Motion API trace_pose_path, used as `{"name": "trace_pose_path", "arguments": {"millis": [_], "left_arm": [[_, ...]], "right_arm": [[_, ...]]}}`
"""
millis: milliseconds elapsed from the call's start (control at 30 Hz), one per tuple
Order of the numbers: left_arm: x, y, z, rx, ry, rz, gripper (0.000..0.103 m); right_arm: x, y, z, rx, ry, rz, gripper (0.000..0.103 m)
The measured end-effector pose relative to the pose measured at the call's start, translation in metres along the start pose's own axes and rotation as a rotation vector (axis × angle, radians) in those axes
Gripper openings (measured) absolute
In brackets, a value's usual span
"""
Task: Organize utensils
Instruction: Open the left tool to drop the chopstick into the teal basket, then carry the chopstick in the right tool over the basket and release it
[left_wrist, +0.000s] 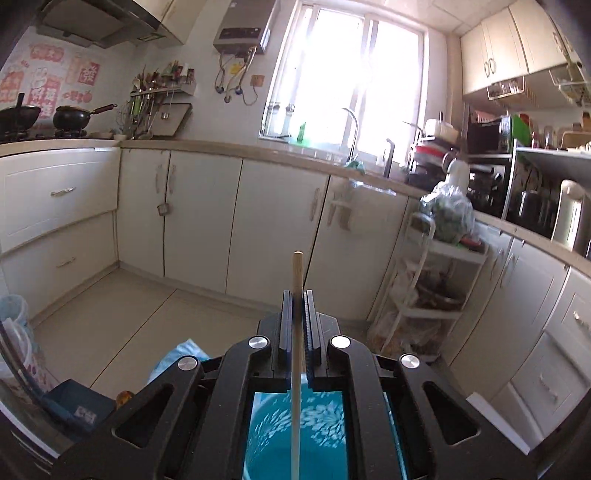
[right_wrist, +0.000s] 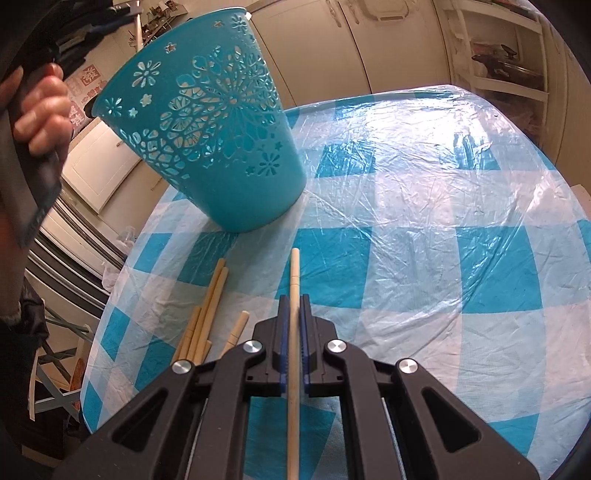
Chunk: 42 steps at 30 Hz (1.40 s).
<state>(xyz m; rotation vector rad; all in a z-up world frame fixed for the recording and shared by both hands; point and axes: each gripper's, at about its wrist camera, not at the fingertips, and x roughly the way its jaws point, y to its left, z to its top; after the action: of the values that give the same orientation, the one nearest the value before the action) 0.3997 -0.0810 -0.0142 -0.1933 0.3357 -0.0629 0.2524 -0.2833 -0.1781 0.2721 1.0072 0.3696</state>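
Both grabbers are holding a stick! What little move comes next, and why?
Probably the left gripper lowers its chopstick into the blue cup: that stick's lower end already hangs over the cup's blue inside. The right gripper holds another chopstick above the table.

Checked table (right_wrist: 424, 229) bears basket (right_wrist: 207, 140), chopsticks (right_wrist: 210, 306).

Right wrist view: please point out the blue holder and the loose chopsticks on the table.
blue holder (right_wrist: 236, 192), right wrist view, on its solid lower wall.
loose chopsticks (right_wrist: 210, 306), right wrist view, on the middle of the bundle.
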Motion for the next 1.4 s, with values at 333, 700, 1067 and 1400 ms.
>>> {"name": "trace_pose_path", "arguments": {"millis": [333,700,1067,1400], "left_arm": [[-0.023,0.019,-0.034,0.053,0.088,0.032,0.050],[-0.094,0.083,-0.061,-0.063,0.149,0.064,0.074],[-0.137,0.127,-0.108,-0.143,0.247,0.092,0.077],[-0.148,0.118,-0.114,-0.168,0.259,0.055,0.079]], "right_arm": [[0.008,0.019,0.005,-0.070,0.055,-0.062,0.007],[-0.012,0.037,0.001,-0.115,0.034,-0.105,0.006],[-0.149,0.107,0.108,-0.070,-0.502,0.227,0.006],[-0.091,0.117,0.176,-0.003,-0.758,0.069,0.006]]}}
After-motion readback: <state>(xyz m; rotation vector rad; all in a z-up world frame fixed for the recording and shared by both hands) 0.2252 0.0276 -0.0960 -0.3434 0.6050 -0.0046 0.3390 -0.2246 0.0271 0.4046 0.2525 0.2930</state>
